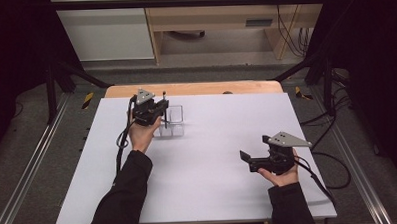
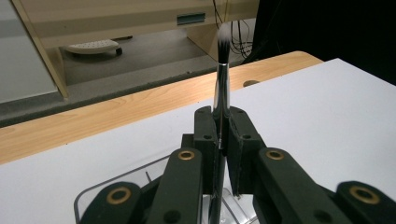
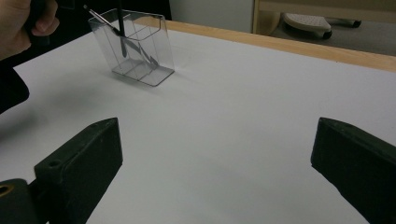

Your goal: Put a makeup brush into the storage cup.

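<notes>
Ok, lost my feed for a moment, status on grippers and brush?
Left gripper shut on makeup brush, upright over clear holder. Right gripper open, idle. Nothing in the way.

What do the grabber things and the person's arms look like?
Both the left gripper and the right gripper are black, with chunky black jaws, brass-ringed screw holes and a grey three-cornered plate on top. A black cable trails from each. The person wears dark long sleeves.

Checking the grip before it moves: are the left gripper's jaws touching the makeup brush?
Touching. In the left gripper view the left gripper has both jaws shut flat against the makeup brush handle, with no gap either side.
</notes>
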{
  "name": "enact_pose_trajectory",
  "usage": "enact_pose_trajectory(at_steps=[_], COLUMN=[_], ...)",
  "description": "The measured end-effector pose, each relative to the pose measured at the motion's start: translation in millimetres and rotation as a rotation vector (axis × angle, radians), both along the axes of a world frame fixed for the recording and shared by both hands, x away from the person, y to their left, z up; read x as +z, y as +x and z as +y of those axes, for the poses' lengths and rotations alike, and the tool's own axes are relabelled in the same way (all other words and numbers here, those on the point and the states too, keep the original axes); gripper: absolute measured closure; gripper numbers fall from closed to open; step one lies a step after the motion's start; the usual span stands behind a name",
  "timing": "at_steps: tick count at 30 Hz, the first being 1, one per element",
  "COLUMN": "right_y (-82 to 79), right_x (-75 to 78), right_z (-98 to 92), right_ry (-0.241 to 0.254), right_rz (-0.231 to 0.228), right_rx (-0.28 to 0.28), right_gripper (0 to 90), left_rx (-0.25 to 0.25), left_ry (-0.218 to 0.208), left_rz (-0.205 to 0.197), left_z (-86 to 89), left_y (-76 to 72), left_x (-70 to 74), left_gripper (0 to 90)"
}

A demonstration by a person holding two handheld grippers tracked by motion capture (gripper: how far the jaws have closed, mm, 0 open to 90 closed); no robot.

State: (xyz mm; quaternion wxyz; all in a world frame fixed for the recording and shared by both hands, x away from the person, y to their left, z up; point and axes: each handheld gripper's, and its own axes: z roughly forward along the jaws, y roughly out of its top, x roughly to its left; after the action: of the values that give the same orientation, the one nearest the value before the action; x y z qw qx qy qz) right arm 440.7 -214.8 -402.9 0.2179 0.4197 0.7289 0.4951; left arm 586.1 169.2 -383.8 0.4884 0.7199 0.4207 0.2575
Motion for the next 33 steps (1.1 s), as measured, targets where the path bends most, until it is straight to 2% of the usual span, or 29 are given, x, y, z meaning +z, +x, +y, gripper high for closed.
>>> enact_pose_trajectory(at_steps=[8, 19, 23, 27, 33], right_y=[-0.2, -1.2, -1.7, -2.2, -3.6], right_x=[0.2, 1.5, 2.6, 3.4, 5.7], right_z=[-0.2, 0.2, -0.5, -0.6, -1.1], right_ry=[0.002, 0.008, 0.009, 0.014, 0.018], right_rz=[-0.001, -0.003, -0.008, -0.008, -0.017], right_rx=[0.0, 0.001, -0.001, 0.0, 0.001], right_gripper=[2.7, 2.6, 2.7, 2.7, 2.7], left_rx=[0.001, -0.018, -0.023, -0.023, -0.025], left_ry=[-0.01, 0.028, 0.018, 0.014, -0.002], left_rz=[0.001, -0.001, 0.011, 0.002, 0.003], left_z=[-0.9, -1.1, 0.9, 4.7, 12.5], left_y=[-3.4, -12.7, -16.6, -26.0, -42.9], left_x=[-7.3, -8.3, -7.5, -2.1, 5.3], left_gripper=[83.1, 82.1, 78.4, 75.4, 64.1])
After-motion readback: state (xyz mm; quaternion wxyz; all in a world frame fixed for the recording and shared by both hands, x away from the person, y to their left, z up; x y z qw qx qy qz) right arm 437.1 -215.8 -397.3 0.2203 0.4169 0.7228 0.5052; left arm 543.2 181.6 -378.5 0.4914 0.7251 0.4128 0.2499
